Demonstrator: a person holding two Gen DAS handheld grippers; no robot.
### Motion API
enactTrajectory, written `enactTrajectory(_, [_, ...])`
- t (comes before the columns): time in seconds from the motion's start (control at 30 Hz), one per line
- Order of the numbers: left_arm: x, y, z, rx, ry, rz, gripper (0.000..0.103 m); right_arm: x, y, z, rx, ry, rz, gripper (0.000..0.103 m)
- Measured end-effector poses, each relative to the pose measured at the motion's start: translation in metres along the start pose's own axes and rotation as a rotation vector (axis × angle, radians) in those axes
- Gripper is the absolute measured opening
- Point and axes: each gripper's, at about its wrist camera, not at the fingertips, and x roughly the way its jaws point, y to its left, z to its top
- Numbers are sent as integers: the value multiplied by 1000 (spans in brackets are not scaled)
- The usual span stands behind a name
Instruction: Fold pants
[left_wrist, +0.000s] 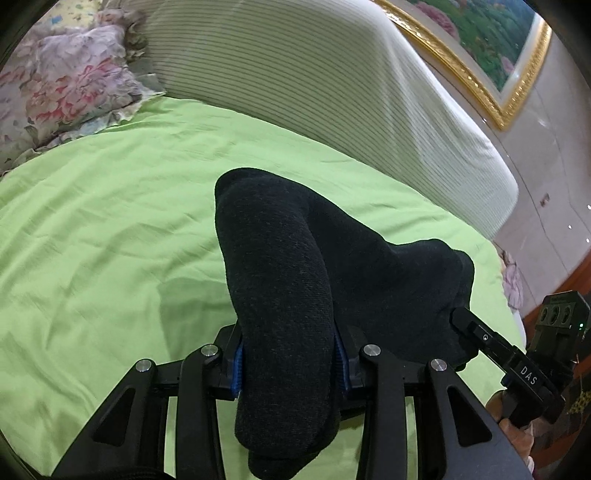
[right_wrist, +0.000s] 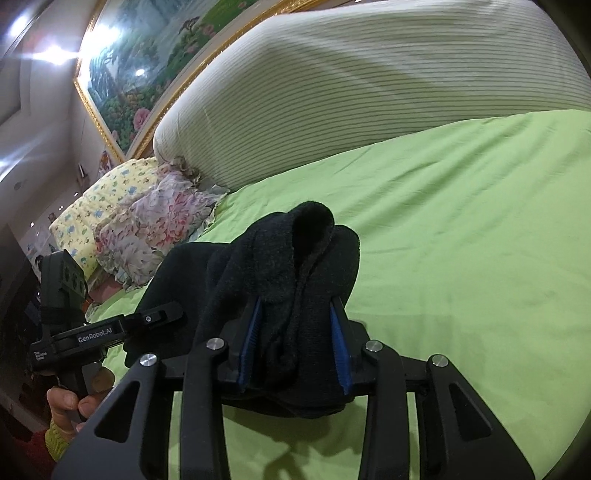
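The black pants (left_wrist: 288, 280) hang bunched between both tools, left tool (left_wrist: 288, 365) and right tool (right_wrist: 293, 350) each clamped on them, side by side above the green bed sheet (left_wrist: 110, 229).

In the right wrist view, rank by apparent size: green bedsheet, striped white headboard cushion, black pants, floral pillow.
1. Green bedsheet.
2. Striped white headboard cushion.
3. Black pants, though nearness to the camera enlarges them.
4. Floral pillow.

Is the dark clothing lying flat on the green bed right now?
No: the black pants are bunched up, clamped in the left gripper and the right gripper, held above the green sheet.
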Motion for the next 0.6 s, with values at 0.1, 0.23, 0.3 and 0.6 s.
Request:
enactTrajectory(0.1, [7, 9, 4, -4, -4, 21, 37, 15, 0, 1, 2, 19, -3, 37])
enactTrajectory(0.23, [22, 21, 3, -20, 16, 39, 37, 29, -4, -3, 7, 56, -21, 37])
enactTrajectory(0.3, [25, 27, 1, -32, 19, 46, 38, 31, -7, -5, 6, 62, -28, 38])
enactTrajectory(0.6, [28, 38, -11, -52, 15, 88, 64, 34, -26, -10, 14, 60, -94, 43])
